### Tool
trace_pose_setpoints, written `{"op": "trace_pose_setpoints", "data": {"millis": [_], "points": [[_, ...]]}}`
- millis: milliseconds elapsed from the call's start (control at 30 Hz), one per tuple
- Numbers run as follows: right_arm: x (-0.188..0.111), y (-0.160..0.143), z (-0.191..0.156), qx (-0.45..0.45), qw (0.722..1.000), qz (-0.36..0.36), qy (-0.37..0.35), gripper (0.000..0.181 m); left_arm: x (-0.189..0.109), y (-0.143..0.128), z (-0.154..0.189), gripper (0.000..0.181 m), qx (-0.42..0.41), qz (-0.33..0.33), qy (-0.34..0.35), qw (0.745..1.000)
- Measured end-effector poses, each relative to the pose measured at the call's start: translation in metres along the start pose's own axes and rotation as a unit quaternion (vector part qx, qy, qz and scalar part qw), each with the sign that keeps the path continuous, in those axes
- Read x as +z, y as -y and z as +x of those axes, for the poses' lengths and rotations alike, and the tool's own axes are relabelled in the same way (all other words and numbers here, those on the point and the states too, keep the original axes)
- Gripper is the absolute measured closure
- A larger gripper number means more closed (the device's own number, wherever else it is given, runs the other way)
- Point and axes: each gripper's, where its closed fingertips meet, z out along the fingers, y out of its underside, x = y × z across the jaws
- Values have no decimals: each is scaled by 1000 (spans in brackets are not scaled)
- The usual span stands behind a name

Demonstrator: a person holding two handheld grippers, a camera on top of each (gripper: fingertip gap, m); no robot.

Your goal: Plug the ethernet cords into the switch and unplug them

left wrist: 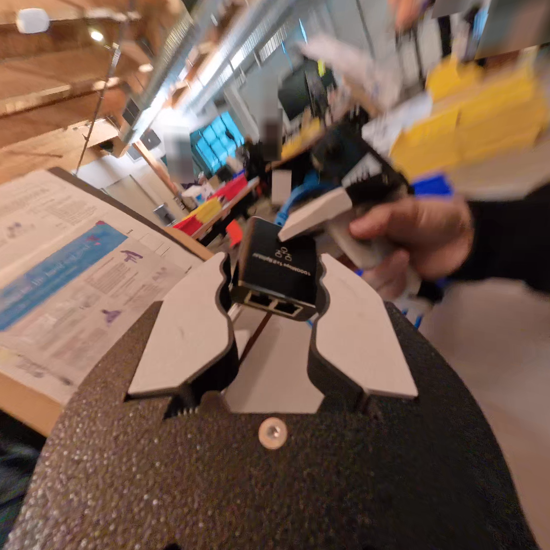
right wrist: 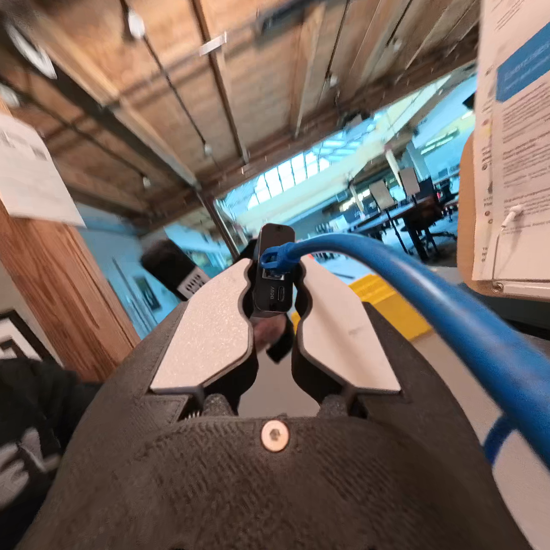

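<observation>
The switch point(left wrist: 279, 262) is a small black box held in the air. My left gripper point(left wrist: 274, 279) is shut on its sides near the end with two empty ports point(left wrist: 262, 300). My right gripper point(right wrist: 273, 276) is shut on the switch's point(right wrist: 275, 238) other end, its fingers on the flat faces; one of its fingers point(left wrist: 315, 214) shows on top of the switch in the left wrist view. A blue ethernet cord point(right wrist: 416, 282) is plugged into that far end and trails off to the right. A short piece of it point(left wrist: 285, 208) shows behind the switch.
A board with printed sheets point(left wrist: 74, 253) stands at the left, and shows at the right in the right wrist view point(right wrist: 512, 148). A wooden post point(right wrist: 44, 282) with a paper sheet point(right wrist: 26, 178) is at the left. A hand point(left wrist: 416, 232) holds the right gripper. Yellow bins point(left wrist: 476, 119) lie behind.
</observation>
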Motion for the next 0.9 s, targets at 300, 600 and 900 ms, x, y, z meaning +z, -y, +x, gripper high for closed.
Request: {"op": "trace_pose_setpoints", "data": {"millis": [300,600,900], "points": [[5,6,-5,-15,999,47,-2,157,5,-1,11,147,-459,56,-186,867],[4,-37,9,-19,994,-103,-25,125,0,-19,-2,157,-530,41,-192,825],[-25,-105,-136,-29,886,-362,288,125,-25,-62,-50,158,-571,17,-81,817]]}}
